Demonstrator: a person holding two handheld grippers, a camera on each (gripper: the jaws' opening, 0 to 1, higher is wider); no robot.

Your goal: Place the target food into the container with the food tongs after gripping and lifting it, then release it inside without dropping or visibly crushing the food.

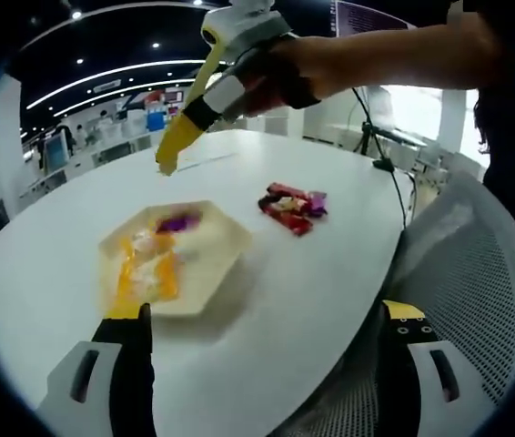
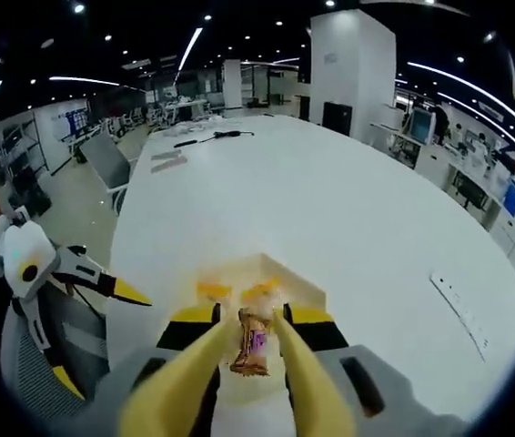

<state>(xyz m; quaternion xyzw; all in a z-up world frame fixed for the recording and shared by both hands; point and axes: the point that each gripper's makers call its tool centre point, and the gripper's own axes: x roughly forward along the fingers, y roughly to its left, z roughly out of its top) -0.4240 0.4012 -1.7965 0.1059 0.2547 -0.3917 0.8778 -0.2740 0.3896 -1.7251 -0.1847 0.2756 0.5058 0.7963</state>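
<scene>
Reaching in from the upper right of the left gripper view, a person's bare forearm and hand carry the right gripper, which grips a pair of yellow plastic food tongs slanting down toward the white round table. The tong tips hang above the table, beyond the far side of the pale hexagonal shallow tray, and in this view I cannot tell whether anything is between them.

In the right gripper view the two tong arms rise from the bottom and close together on a small wrapped snack with orange and purple print, held above the tray. The gripper's own jaws sit pressed on the tong arms.

The left gripper has its black, yellow-tipped jaws wide apart with nothing between them, one over the tray's near edge, the other past the table edge by a grey mesh chair. It shows in the right gripper view too, off the table's side.

The table beyond the tray is broad and bare, with cables far off.

The tray holds yellow-orange and purple wrapped pieces. A small heap of red and purple wrapped snacks lies on the table near the tray, apart from it.
</scene>
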